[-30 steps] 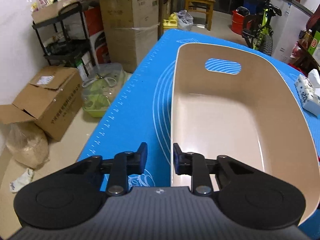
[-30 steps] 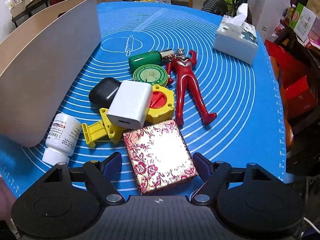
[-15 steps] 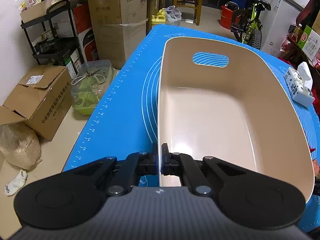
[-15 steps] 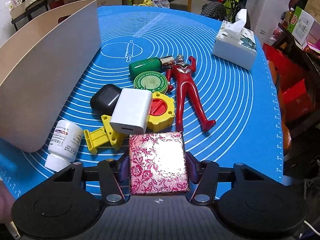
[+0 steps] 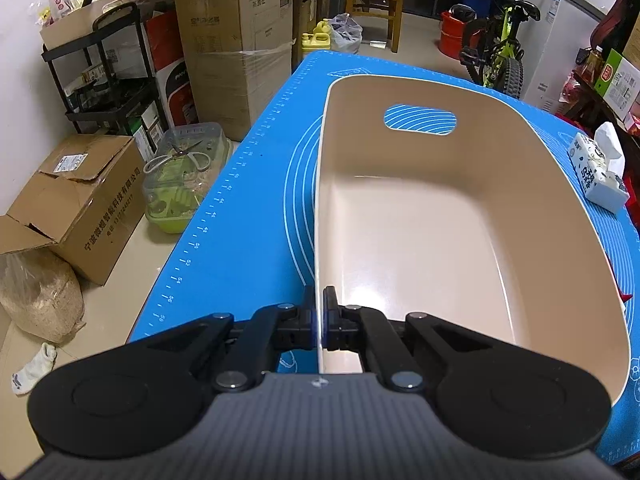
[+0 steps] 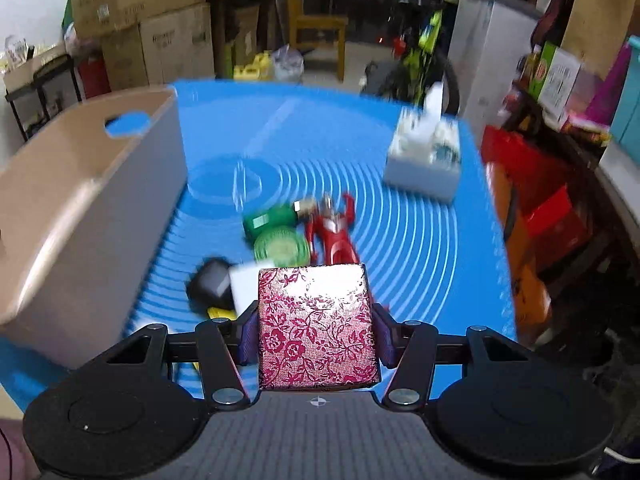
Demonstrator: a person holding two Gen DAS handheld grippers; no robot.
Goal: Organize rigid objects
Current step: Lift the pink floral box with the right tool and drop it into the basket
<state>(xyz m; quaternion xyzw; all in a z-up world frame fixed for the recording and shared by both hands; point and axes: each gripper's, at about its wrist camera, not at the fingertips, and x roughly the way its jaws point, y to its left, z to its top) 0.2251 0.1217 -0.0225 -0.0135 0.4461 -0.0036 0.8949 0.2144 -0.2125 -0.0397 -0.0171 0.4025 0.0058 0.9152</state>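
Note:
A beige plastic bin [image 5: 440, 240] stands on the blue mat, nothing inside it. My left gripper [image 5: 319, 312] is shut on the bin's near left wall, one finger inside and one outside. In the right wrist view my right gripper [image 6: 316, 332] is shut on a red floral box [image 6: 316, 320], held above the mat. Below it lie a red toy figure [image 6: 336, 236], a green round tin [image 6: 282, 246], a green bottle [image 6: 272, 218], a black case [image 6: 210, 284] and a white block [image 6: 244, 286], partly hidden by the box. The bin [image 6: 80, 216] stands to their left.
A tissue box [image 6: 424, 160] sits at the mat's far right, also a tissue box [image 5: 598, 176] in the left wrist view. Cardboard boxes [image 5: 236, 48], a black rack [image 5: 104, 92] and a clear container [image 5: 184, 176] stand on the floor left of the table. A bicycle [image 5: 500, 48] is behind.
My left gripper closed onto the bin's wall. My right gripper closed on the floral box and lifted it off the mat.

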